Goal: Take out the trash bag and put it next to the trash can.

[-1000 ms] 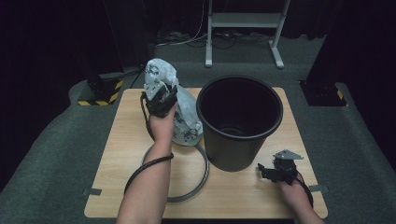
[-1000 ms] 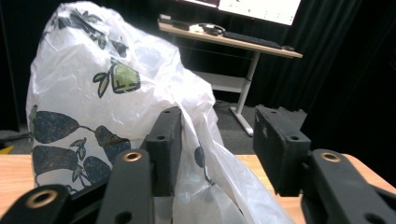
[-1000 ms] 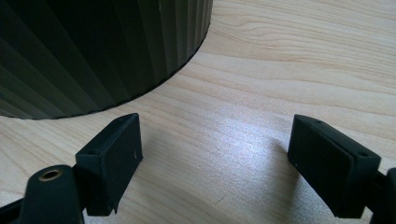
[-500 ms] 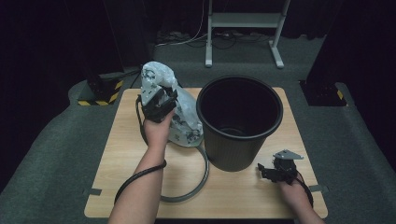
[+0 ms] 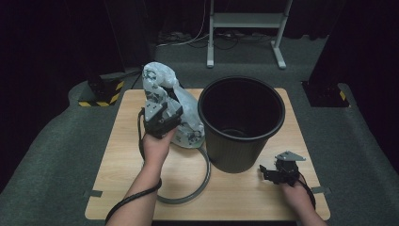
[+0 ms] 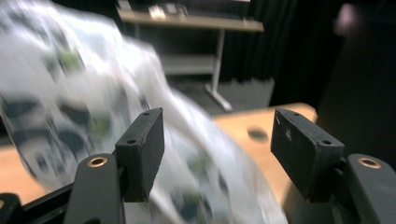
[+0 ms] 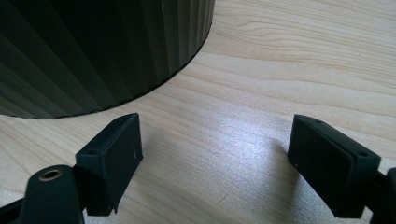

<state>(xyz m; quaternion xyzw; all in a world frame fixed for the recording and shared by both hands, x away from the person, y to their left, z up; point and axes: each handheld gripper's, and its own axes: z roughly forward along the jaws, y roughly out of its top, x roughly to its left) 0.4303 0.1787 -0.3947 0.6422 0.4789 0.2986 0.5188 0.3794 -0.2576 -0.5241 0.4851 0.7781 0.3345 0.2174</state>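
The jaws of the left gripper (image 6: 212, 154) are spread wide, with the plastic bag (image 6: 84, 112) just beyond them and blurred. Compared with the frame one second earlier, the left gripper (image 5: 161, 117) has been drawn back toward the person, off the bag (image 5: 176, 101). The bag, translucent white with dark print, is crumpled on the table (image 5: 117, 155) just left of the black bin (image 5: 242, 125). The right gripper (image 7: 217, 163) is held unchanged near the bin's base (image 7: 93, 51), jaws spread and empty.
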